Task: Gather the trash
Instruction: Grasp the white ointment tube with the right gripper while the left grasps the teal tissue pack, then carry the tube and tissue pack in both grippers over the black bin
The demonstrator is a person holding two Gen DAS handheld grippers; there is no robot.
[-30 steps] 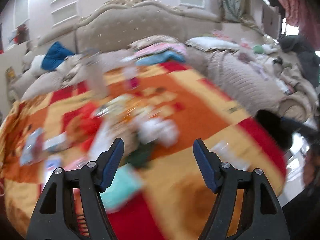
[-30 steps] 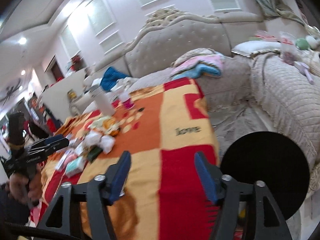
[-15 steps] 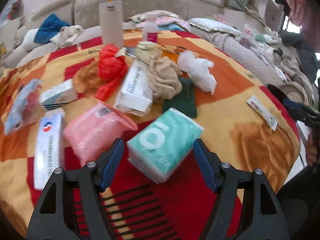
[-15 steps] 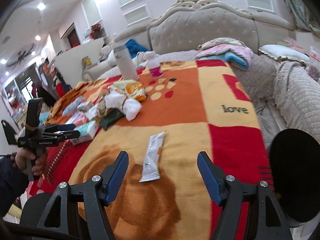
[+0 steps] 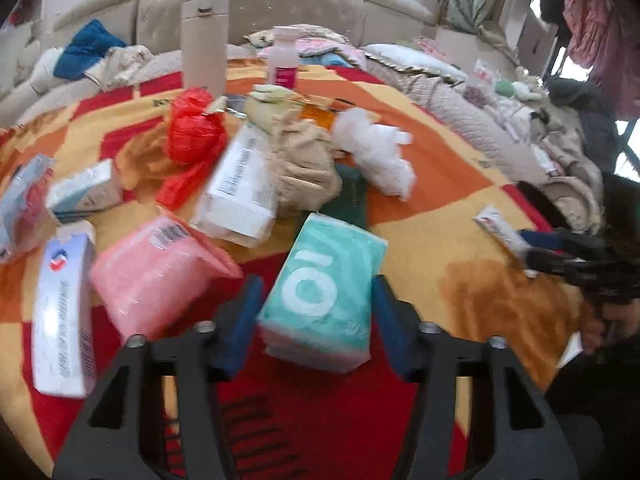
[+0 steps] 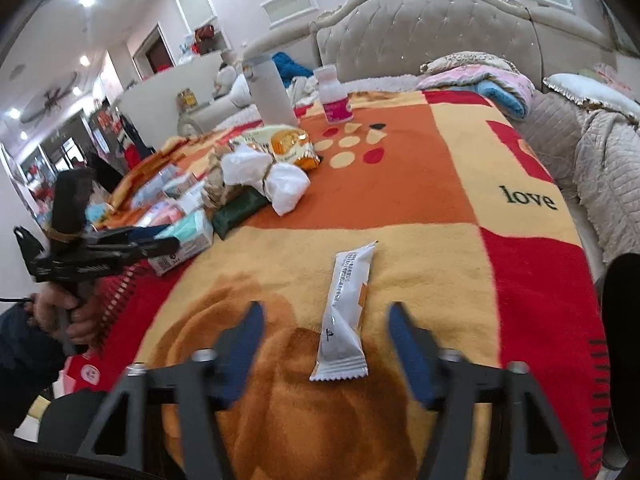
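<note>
A teal tissue pack [image 5: 324, 292] lies on the red, orange and yellow blanket [image 5: 440, 216]. My left gripper [image 5: 318, 312] is open with a finger on each side of the pack, apart from it. A white snack wrapper [image 6: 346, 320] lies flat on the blanket. My right gripper [image 6: 326, 340] is open, with the wrapper's near end between its fingers. The left gripper also shows in the right wrist view [image 6: 156, 240], and the right gripper in the left wrist view [image 5: 532, 244].
Behind the teal pack lie a pink pack [image 5: 156, 272], white boxes [image 5: 240, 196], a red bag [image 5: 192, 136], a beige cloth [image 5: 304, 164], crumpled white plastic [image 5: 380, 156], a tall flask [image 5: 203, 40] and a small bottle [image 5: 285, 60]. A black round bin [image 6: 624, 344] stands at the right.
Both grippers have moved forward and down toward the blanket. The teal pack now sits between the left fingers, the white wrapper between the right fingers. Both stay open.
</note>
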